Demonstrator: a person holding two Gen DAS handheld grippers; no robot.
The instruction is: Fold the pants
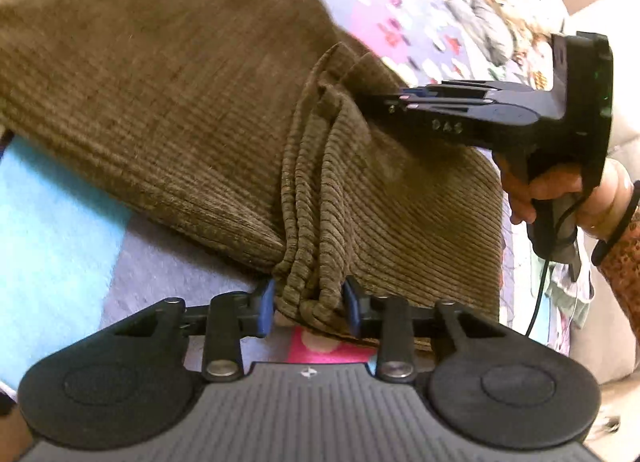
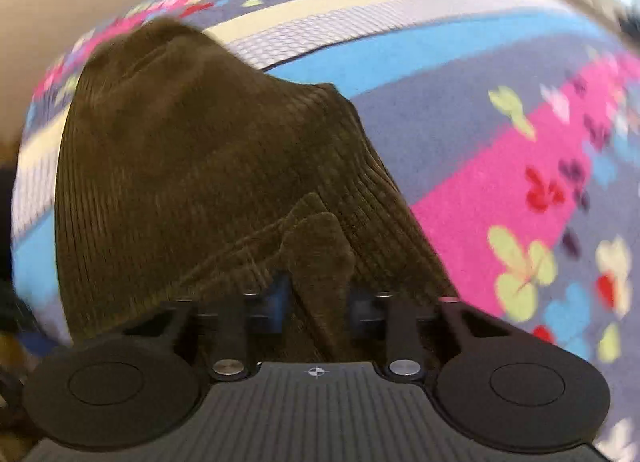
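Note:
The brown corduroy pants (image 1: 160,102) lie on a patterned blanket. In the left wrist view a bunched, layered edge of the fabric fills the gap of my left gripper (image 1: 309,304), and its blue pads (image 1: 266,302) press on it from both sides. Further up the same folded edge, my right gripper (image 1: 368,102) bites into the cloth from the right, held by a person's hand (image 1: 532,190). In the right wrist view, the pants (image 2: 180,162) rise in a peak, and a fold of them is pinched between the fingers of my right gripper (image 2: 318,298).
The blanket (image 2: 480,182) has blue, grey and pink stripes with flower prints, and it spreads right of the pants. A black cable (image 1: 540,294) hangs from the right gripper's handle. Beige upholstery (image 1: 608,322) borders the blanket on the right.

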